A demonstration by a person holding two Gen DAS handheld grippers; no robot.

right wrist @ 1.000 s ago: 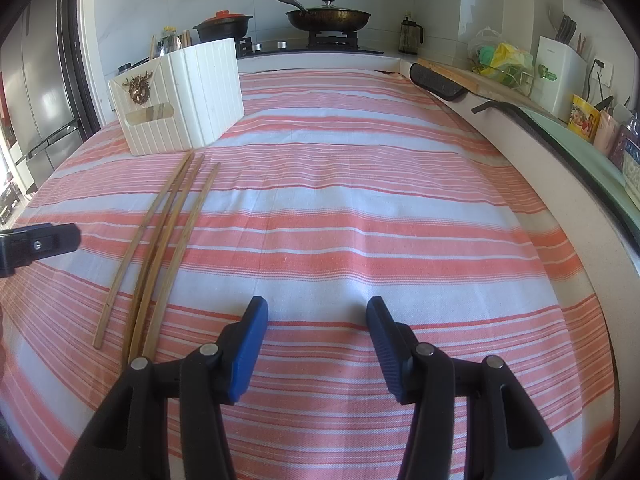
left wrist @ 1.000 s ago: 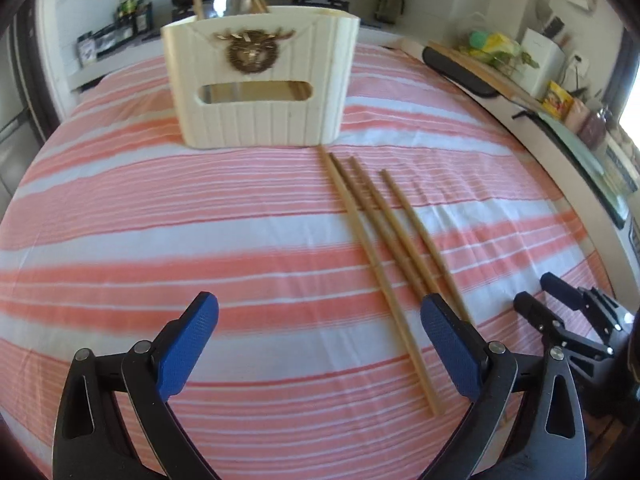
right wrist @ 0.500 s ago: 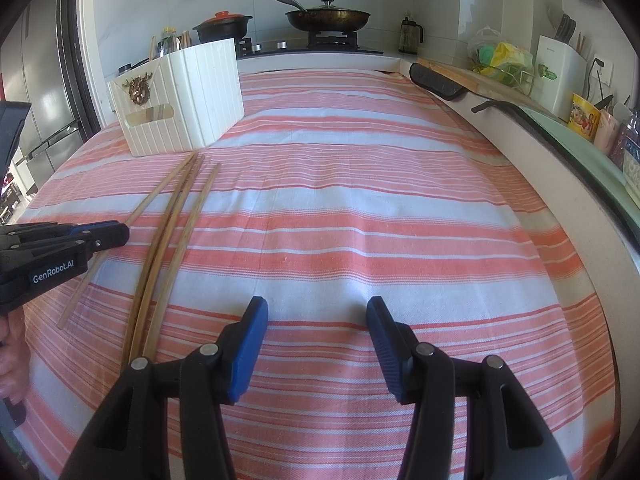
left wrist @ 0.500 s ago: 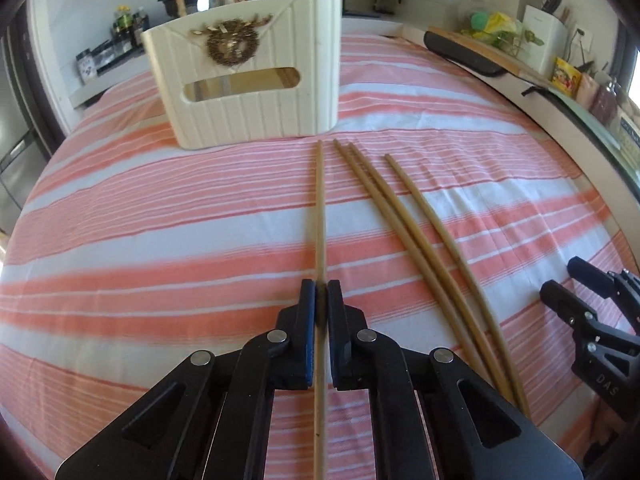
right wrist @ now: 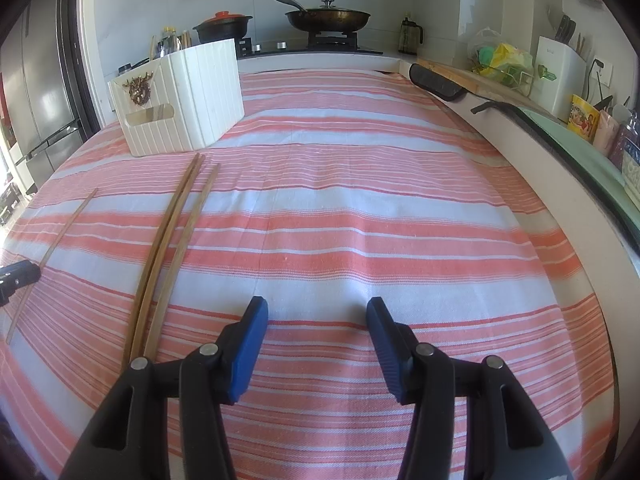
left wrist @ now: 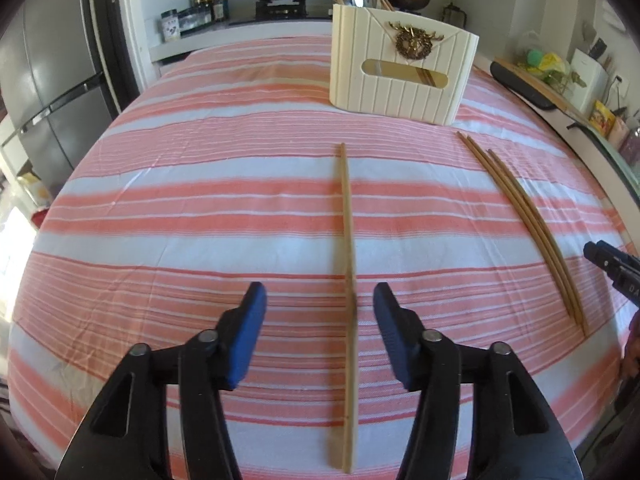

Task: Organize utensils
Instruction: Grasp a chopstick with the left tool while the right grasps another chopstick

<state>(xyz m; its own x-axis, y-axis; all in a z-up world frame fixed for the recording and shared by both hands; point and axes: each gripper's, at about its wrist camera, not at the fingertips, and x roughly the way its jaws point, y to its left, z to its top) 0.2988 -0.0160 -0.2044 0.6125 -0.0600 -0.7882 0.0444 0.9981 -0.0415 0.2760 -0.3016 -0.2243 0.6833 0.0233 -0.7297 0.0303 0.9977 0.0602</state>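
A single long bamboo chopstick (left wrist: 347, 240) lies on the pink-and-white striped cloth (left wrist: 200, 208), its long axis running straight away from the left gripper (left wrist: 318, 336) toward the cream ribbed plastic utensil box (left wrist: 402, 68), the far tip stopping short of it. The left gripper's blue-padded jaws are opening, the chopstick between them with neither pad touching it. Three more bamboo chopsticks (right wrist: 168, 248) lie side by side well apart from it, also pointing toward the box. The right gripper (right wrist: 314, 344) hovers over bare cloth, jaws half parted, holding nothing.
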